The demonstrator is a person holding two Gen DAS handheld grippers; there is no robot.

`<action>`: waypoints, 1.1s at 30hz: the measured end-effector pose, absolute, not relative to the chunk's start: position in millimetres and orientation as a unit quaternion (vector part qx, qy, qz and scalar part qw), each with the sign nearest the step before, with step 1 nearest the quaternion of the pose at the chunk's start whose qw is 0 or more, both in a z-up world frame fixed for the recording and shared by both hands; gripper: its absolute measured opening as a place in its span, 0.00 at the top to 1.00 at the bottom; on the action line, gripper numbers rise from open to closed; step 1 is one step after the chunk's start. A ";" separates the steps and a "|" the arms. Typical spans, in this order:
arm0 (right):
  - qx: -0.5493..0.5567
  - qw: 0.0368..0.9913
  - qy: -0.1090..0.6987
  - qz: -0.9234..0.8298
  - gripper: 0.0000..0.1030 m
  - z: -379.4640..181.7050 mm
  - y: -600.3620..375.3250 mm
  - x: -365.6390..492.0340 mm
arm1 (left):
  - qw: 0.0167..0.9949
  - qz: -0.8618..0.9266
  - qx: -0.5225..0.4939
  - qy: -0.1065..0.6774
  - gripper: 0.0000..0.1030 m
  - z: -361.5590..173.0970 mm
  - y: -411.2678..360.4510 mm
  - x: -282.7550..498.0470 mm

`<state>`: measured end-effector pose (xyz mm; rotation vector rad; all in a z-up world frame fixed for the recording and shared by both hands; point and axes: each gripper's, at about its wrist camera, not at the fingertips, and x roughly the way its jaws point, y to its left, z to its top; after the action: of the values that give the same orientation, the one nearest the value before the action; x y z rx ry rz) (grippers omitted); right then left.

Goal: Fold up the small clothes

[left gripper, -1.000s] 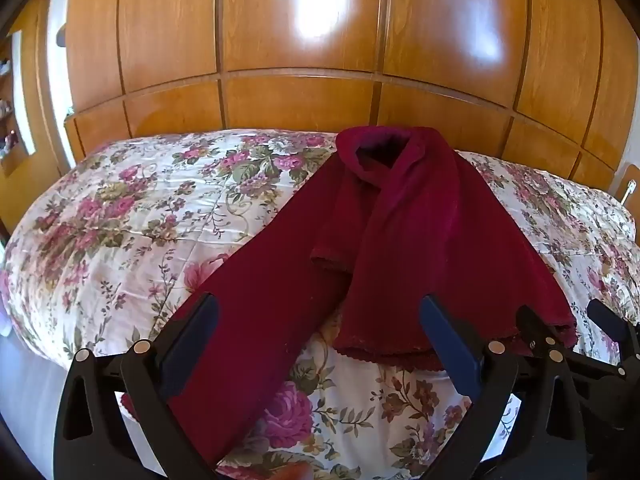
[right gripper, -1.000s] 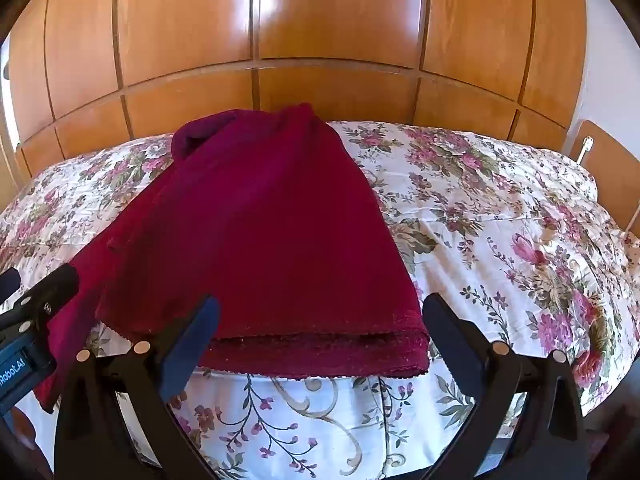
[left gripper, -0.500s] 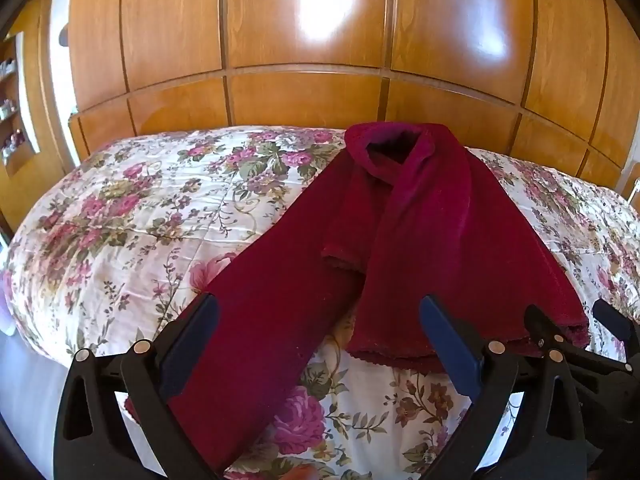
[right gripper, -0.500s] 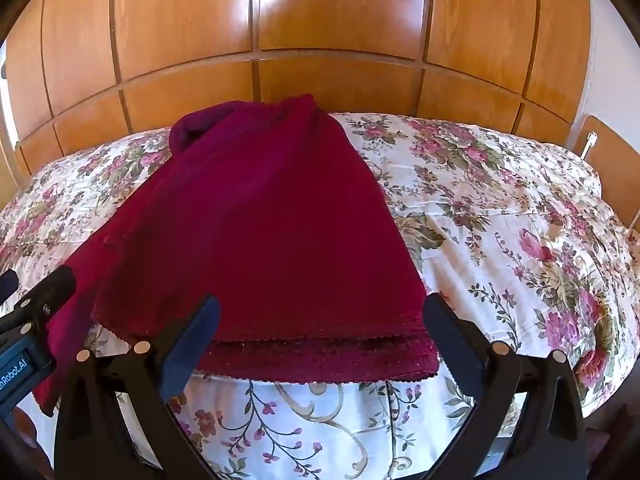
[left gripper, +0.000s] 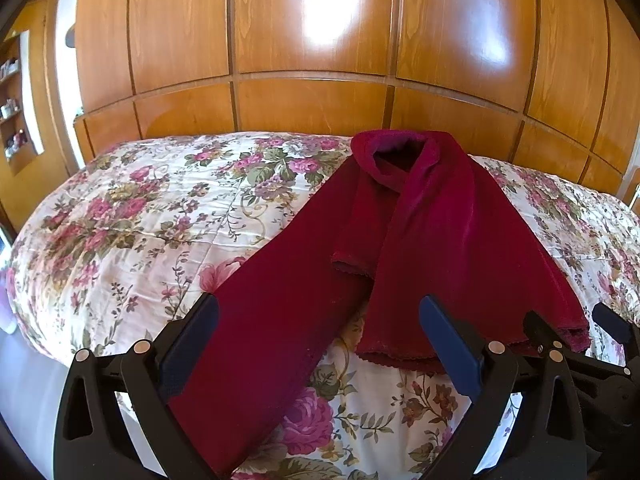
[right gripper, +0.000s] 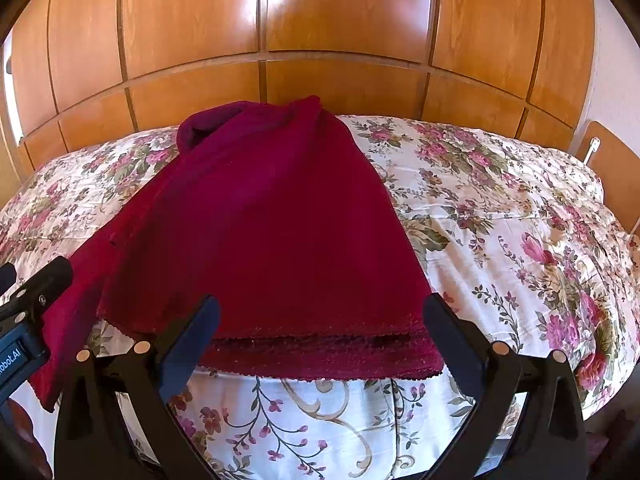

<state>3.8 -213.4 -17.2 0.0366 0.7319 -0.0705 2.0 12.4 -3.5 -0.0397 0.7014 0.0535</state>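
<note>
- Step in hand, as judged: the fold was part done. One side of the dark red garment (left gripper: 460, 248) had been laid over onto itself, while a long strip (left gripper: 272, 320) lay unfolded. Neither tool was gripping cloth, so this read as a pause between folds.
- Left tool (left gripper: 318, 344): released, jaws spread wide with nothing between the pads. The long strip lay directly ahead of it and below, running between the two fingers toward the near edge of the bed (left gripper: 120, 232).
- Right tool (right gripper: 320, 340): likewise released and gripping nothing. The doubled hem (right gripper: 320, 354) of the folded part lay just ahead of it, spanning almost the full gap between the fingers.
- Each tool was visible at the edge of the other's view; they stood side by side, near one another.
- Next move, as judged: the left tool would need to lower onto the near end of the long strip, close on it, and carry it across toward the folded stack. The right tool may be needed to hold the stack down so the layers do not slide.
- Garment condition: plush, velvet-like fabric, deep crimson, with a scalloped trim along the hems. Two layers showed at the near hem, the upper set slightly back from the lower. At the far end ahead of both tools, a rolled collar or hood opening (left gripper: 396, 152) stood slightly raised.
- Location: the garment lay on the flowered bedspread, with wooden panelling (right gripper: 320, 20) beyond the bed.
- Risk noted: the thick soft cloth may sag or slip from a shallow pinch.
</note>
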 end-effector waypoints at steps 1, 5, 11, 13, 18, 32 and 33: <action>0.018 0.933 0.358 -0.035 0.02 -17.1 -213.3 4.2 | 0.938 0.024 -0.022 0.345 0.04 -3.5 12.8 2.2; 0.019 0.932 0.360 -0.032 0.02 -16.5 -214.5 4.8 | 0.938 0.023 -0.020 0.346 0.04 -4.2 12.0 2.9; 0.025 0.931 0.361 -0.035 0.02 -15.9 -216.1 6.4 | 0.935 0.030 -0.017 0.352 0.04 -7.0 14.0 5.9; 0.028 0.931 0.363 -0.035 0.02 -15.7 -217.9 8.0 | 0.935 0.034 -0.019 0.352 0.04 -7.4 15.6 6.7; 0.030 0.931 0.364 -0.028 0.02 -15.4 -218.0 9.2 | 0.934 0.036 -0.024 0.355 0.04 -9.1 20.6 9.4; 0.034 0.930 0.367 -0.010 0.02 -14.5 -218.6 16.4 | 0.930 0.037 -0.024 0.366 0.04 -15.4 23.7 16.7; 0.036 0.930 0.366 -0.009 0.02 -13.8 -219.2 17.1 | 0.929 0.038 -0.023 0.366 0.04 -15.9 23.6 17.3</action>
<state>17.1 -219.2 -13.8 0.0737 0.7490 -0.0188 17.3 23.6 -15.9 -0.0481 0.7506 0.0773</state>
